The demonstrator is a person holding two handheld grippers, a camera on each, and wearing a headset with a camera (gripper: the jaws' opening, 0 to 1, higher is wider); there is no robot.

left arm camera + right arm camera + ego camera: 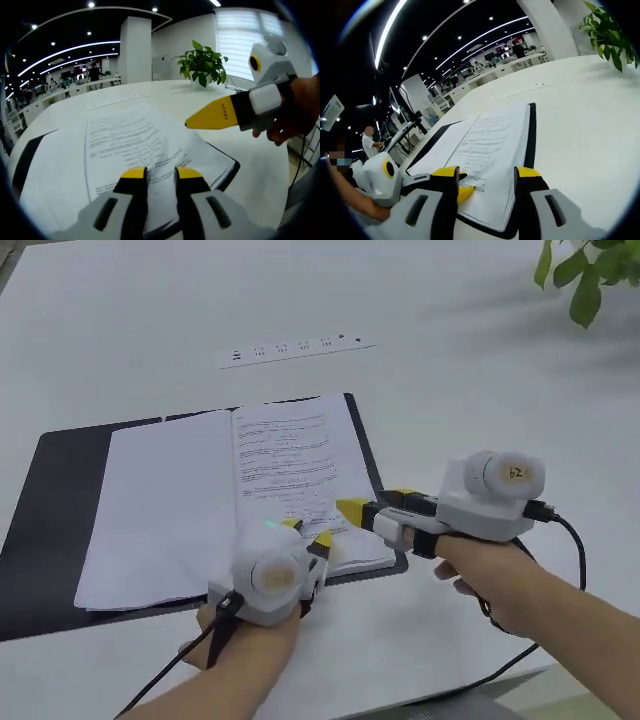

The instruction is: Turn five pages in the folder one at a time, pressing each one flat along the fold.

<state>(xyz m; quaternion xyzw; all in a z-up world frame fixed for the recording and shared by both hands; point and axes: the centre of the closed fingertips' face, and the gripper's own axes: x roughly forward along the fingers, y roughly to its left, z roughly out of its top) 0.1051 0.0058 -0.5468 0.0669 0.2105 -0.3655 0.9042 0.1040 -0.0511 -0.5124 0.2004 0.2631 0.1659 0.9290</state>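
From my seat the lower right corner of the folder point(60, 490) is hidden behind both tools in the head view, and the print on its right page point(290, 455) is too small for me to read. The plant point(590, 275) is cut off by the upper right corner of the frame. The markings on the power strip point(295, 348) at the upper centre are hard to make out. A cable point(570, 540) from the right tool runs off the lower edge.

I count one folder, lying open on the white table point(470, 390) in the middle left of the head view. Its black cover shows around two facing pages: the left page point(160, 500) is blank, the right one printed. There are two grippers, one power strip and one plant.

The left gripper point(306, 532) sits at the bottom centre, over the lower edge of the printed page. In its own view its yellow-tipped jaws stand a narrow gap apart with the sheet showing through. I cannot tell whether they touch the paper.

The right gripper point(355, 510) comes in from the right, just beside the folder's lower right corner. In its own view its jaws are wide apart, one on each side of the folder's right edge, gripping nothing. The two tools' tips are near each other but apart.
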